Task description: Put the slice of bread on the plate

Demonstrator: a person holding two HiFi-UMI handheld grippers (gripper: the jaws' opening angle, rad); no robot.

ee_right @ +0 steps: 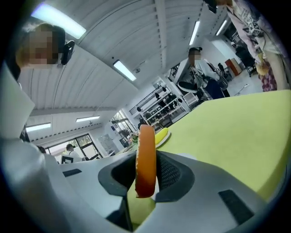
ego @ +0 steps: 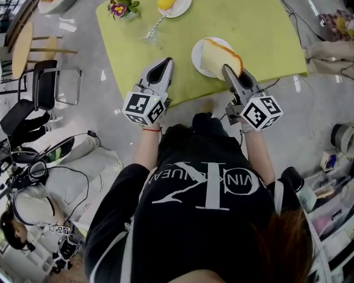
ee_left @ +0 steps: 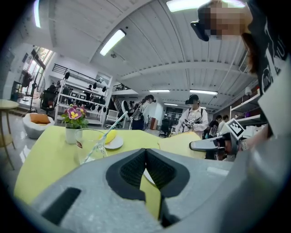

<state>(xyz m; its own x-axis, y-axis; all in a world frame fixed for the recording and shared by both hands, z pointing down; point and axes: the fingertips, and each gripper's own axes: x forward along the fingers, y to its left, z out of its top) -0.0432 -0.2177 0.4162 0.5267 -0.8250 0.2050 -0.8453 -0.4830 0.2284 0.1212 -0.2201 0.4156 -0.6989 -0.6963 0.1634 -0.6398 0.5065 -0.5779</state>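
Head view is showing the right gripper [ego: 228, 69] reaching over the near edge of the yellow-green table [ego: 265, 38], its jaws clamping the slice of bread [ego: 220, 55] by one end. The slice is hanging over the white plate [ego: 197, 54], standing on edge rather than lying flat, and no view is settling whether its lower edge is touching the plate. Right gripper view is showing the slice edge-on between the ribbed pads, brown crust facing the camera, with both pads pressing on its faces. The left gripper [ego: 166, 62] is hovering beside it at the table's near edge, well apart from the plate; its jaws are sitting closed together with nothing between them. Farther back on the table, a glass with a straw [ego: 153, 34], a small pot of flowers [ego: 119, 8] and a second plate holding something yellow [ego: 176, 6] are standing clear of the work. I am judging the bread to be very light, soft and springy: its crumb is likely giving under the pads, so a hard pinch is risking a dent or a tear. The crust along the rim is looking like the firmest place to hold, with gentle pressure only.
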